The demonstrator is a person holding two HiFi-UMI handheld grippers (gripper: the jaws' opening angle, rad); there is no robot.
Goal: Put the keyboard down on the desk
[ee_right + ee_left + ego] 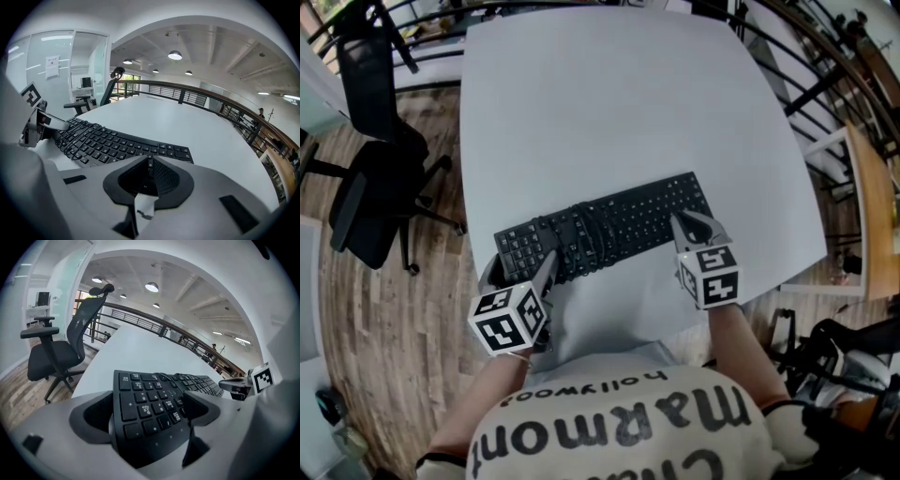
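The black keyboard [609,228] is laid flat on the white worktop [619,103], near its front edge. Its numpad end is straddled by the left tool [549,264] — jaws spread wide, pads apparently not pressed on it. The right tool [687,225] is seen closed, empty, at the other end.

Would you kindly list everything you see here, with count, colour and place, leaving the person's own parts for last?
Desk: one, white, centre.
Keyboard: one, black, lying across the desk's near part.
Cable: one, black, coiled on the keyboard's middle.
Office chair: one, black, on the wooden floor left of the desk.
Railing: one, dark, curving behind the desk.
Left gripper: one, grey, open, keyboard's number-pad end between its jaws.
Right gripper: one, grey, jaws together at the keyboard's other end.
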